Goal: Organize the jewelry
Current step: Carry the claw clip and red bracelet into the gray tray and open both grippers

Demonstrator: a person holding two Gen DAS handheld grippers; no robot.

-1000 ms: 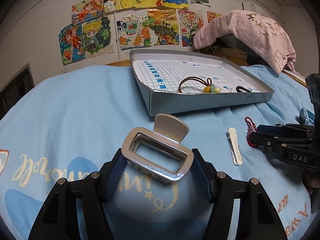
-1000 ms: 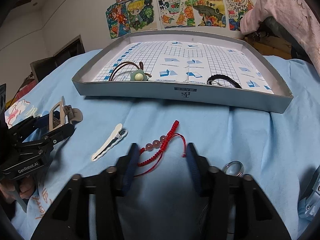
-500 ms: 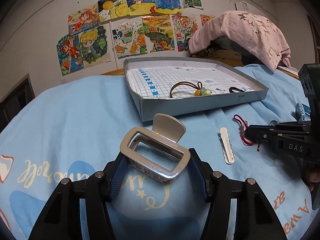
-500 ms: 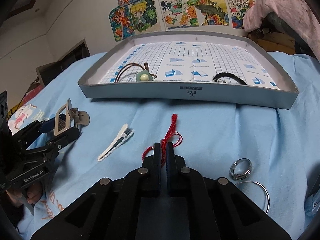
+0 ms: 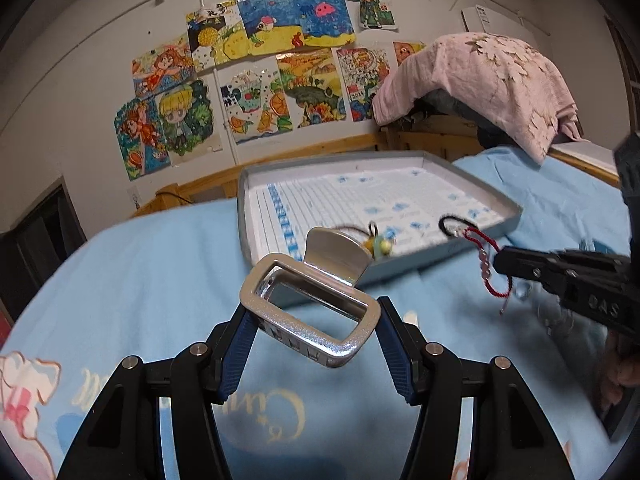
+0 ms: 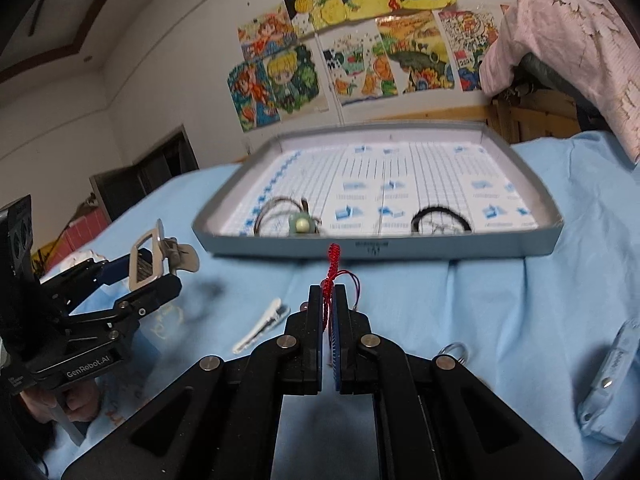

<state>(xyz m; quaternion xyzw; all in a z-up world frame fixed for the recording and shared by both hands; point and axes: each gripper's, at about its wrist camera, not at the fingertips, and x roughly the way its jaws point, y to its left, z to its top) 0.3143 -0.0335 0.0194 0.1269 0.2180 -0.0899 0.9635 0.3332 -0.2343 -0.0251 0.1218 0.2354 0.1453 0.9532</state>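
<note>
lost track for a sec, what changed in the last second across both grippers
The right gripper shut on the red braided cord bracelet and lifted it off the blue bedsheet. The left gripper, gripping the silver rectangular claw hair clip, rose too. The white flat hair clip and grey cardboard tray stayed put.

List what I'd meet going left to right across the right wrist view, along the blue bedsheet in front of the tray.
Left gripper holding the silver hair claw → white hair clip → red cord bracelet in the right gripper → silver ring → pale blue pouch.
</note>
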